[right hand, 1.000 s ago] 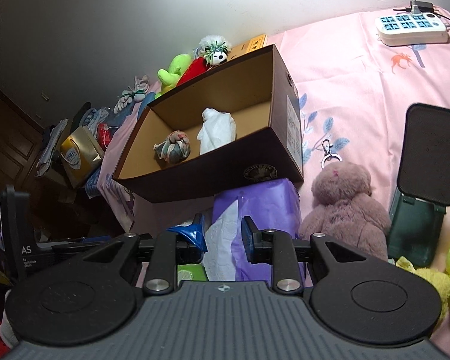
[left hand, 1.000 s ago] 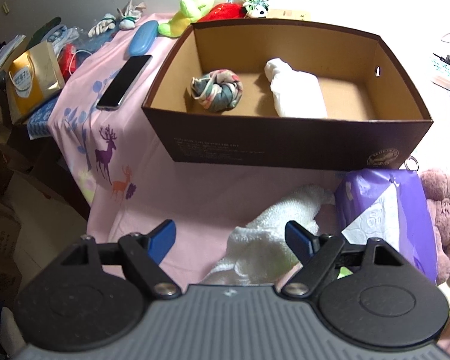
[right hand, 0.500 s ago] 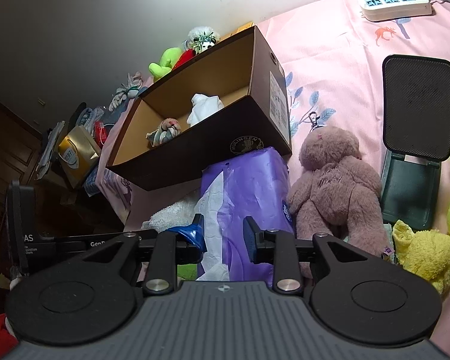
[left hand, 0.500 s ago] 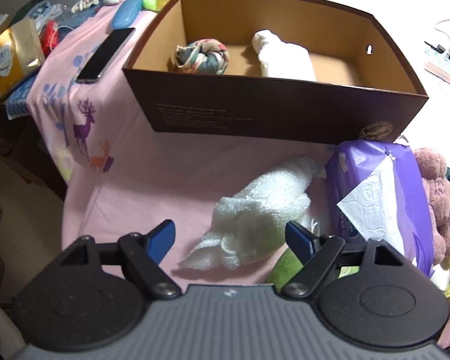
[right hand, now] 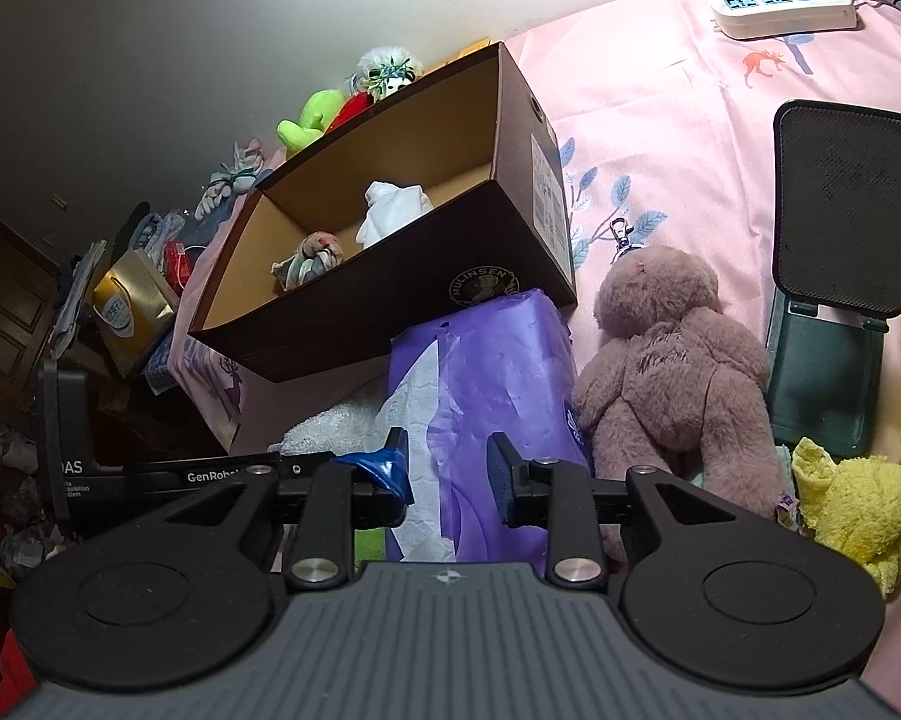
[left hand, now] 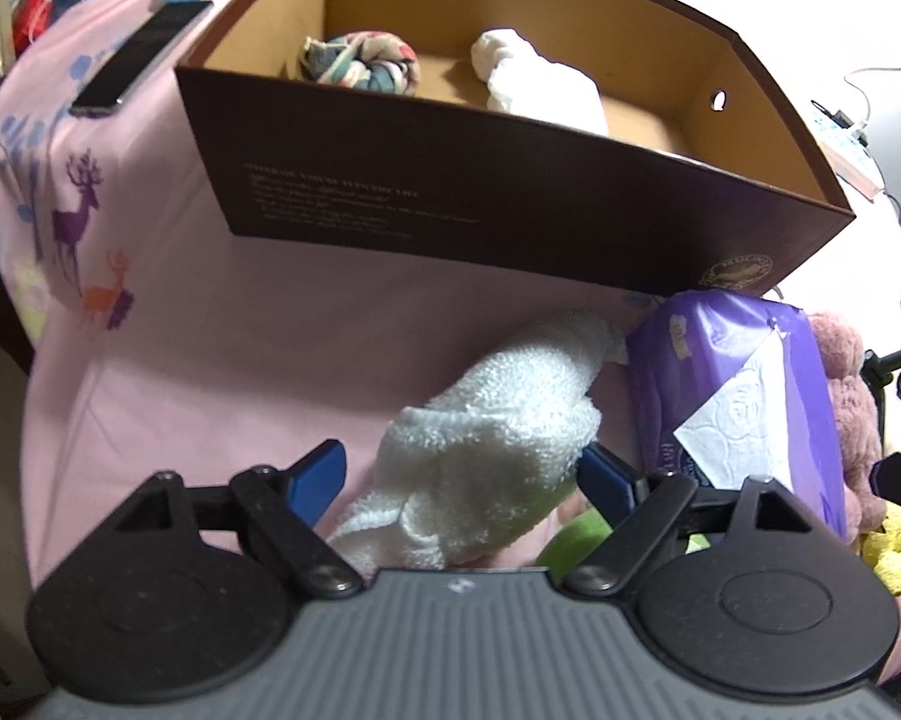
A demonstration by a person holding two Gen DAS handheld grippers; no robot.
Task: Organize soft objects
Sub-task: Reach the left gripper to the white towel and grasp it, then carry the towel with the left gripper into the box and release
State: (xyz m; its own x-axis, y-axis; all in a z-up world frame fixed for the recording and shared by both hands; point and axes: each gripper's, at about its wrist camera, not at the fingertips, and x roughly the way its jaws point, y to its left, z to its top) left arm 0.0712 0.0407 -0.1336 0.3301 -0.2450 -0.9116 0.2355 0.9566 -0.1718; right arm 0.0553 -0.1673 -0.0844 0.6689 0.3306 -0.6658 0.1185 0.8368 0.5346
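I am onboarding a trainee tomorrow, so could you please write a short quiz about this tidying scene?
1. True or false: the open left tongs flank the fluffy white terry towel.
2. How many soft items lie inside the dark brown cardboard box?
3. What sits directly right of the purple plastic tissue pack in the right wrist view: (a) phone, (b) mauve plush bear, (c) power strip?

Key: 1 true; 2 two, a knotted multicoloured cloth and a white cloth bundle; 3 b.
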